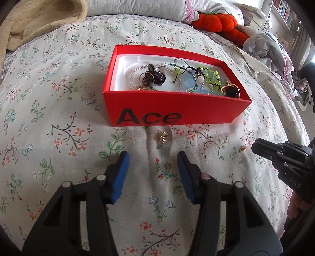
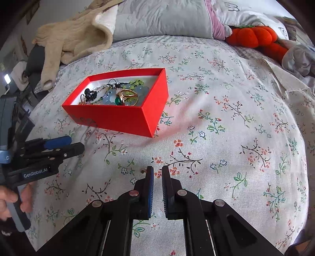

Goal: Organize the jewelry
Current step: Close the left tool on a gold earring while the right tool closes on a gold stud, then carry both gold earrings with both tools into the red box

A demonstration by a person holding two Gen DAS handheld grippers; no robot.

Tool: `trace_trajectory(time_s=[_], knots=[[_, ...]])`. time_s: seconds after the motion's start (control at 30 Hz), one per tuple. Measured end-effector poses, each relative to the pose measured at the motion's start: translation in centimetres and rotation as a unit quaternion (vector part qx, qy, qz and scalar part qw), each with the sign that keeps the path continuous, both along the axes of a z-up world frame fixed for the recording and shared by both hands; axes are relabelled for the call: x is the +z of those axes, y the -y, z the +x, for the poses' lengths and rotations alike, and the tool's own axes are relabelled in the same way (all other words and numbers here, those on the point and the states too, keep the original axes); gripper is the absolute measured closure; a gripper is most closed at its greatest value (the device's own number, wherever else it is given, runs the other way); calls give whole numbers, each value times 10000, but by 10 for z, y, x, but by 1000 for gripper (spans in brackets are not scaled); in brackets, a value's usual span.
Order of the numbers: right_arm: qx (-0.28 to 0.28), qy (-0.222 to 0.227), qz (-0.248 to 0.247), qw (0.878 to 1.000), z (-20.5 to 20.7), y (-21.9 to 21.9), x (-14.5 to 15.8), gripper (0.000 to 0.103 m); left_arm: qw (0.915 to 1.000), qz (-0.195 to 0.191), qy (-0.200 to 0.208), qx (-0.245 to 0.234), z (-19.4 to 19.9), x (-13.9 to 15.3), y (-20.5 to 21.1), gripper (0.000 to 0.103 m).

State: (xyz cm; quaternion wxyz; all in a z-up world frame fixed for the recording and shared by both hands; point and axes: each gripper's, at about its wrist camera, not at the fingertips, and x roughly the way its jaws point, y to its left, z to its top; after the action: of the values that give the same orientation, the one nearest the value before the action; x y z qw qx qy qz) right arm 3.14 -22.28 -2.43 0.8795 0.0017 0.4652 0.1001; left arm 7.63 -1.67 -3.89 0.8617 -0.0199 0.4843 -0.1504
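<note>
earring [image 1: 162, 139]: small, gold, teal drop | lies before red box [image 1: 177, 113]

Bed covered by a pale floral sheet [image 1: 59, 110], printed with small pink and blue flowers and dark twigs; surface creased. At the head: grey-white pillows [image 2: 163, 17], a cream quilted blanket [image 2: 74, 37] bunched at one side, an orange plush pumpkin [image 1: 214, 20] at the other. Crumpled grey clothing [image 1: 261, 45] lies beside the pumpkin. Bookshelf [image 1: 283, 11] with rows of books against a far wall, blurred. Even daylight across the bed; the source is not seen.
</note>
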Motion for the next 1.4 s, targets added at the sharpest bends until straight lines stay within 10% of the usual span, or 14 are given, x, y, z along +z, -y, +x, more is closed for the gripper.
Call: trace_trajectory(time_s=[0.4,0.7,0.93,1.2,1.4], knots=[[-73,1,119,9999,1,17,4,95,9997,99,73,-231,9,-5,21,95],[280,-354,211,9988,3,9,-13,89,9994,195,93,-283,6,-2,22,99],[446,-322,318,9980,0,-2,-15,50,9996,195,31,-213,3,-1,17,99],[493,-107,-246,9984,5,-21,-20,53,9997,180,-17,-173,4,-1,14,99],[594,-37,-343,9976,10,-25,-19,88,9996,193,-23,-186,3,-1,15,99]])
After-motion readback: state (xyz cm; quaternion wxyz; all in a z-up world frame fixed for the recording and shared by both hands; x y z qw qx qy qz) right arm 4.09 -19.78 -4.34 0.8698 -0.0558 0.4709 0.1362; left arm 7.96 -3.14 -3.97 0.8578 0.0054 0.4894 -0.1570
